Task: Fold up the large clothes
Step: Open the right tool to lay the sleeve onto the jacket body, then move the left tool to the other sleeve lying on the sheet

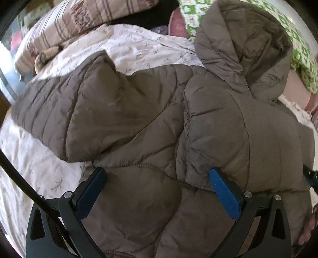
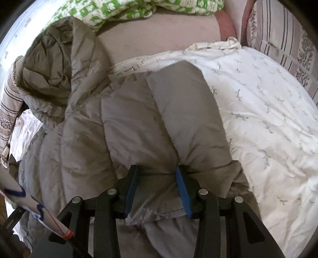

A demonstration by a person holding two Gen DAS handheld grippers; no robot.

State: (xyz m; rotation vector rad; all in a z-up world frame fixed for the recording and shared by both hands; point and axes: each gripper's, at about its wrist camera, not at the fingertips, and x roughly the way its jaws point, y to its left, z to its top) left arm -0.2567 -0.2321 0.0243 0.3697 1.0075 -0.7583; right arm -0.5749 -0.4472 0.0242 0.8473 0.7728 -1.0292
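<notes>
Home bedroom: bed with sprigged duvet [image 2: 258, 103], striped pillow [image 1: 65, 25].

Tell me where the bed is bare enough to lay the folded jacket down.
Bare white sheet lies beside the jacket's folded sleeve, up to the striped pillow. It is crowded around the hood, against the green patterned bedding.

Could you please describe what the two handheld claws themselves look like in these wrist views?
Both are alike: the left claw and right claw have black plastic linkage arms with triangular cut-outs and silver round pivot pins, each finger faced with a flat, textured blue pad. A black cable crosses the left view.
</notes>
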